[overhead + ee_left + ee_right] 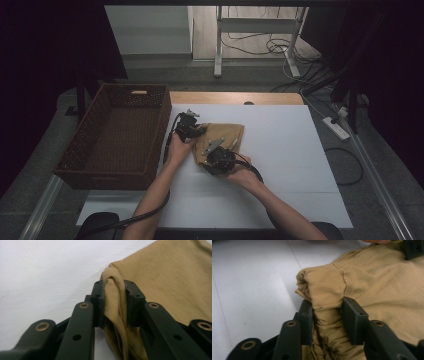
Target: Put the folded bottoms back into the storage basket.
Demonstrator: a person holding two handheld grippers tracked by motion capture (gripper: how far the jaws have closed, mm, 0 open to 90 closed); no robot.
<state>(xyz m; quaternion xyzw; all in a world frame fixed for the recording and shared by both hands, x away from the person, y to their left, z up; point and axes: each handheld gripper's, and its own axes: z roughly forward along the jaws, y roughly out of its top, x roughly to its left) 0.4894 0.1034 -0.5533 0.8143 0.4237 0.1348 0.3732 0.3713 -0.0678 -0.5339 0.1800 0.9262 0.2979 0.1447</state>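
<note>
A folded tan cloth (225, 137) lies on the white table (290, 150) near its middle. My left gripper (192, 131) sits at the cloth's left edge and is shut on a bunched fold of it (113, 300), which is pinched between the black pads. My right gripper (220, 159) is at the cloth's near corner. Its pads press a thick gathered fold of the tan cloth (327, 315) from both sides. A seam runs across the cloth (344, 280) just beyond those jaws.
A brown woven basket (120, 132) stands at the table's left, beside the left hand. Beyond the far table edge are a white desk frame (255, 35), cables and a power strip (336, 127) on the floor.
</note>
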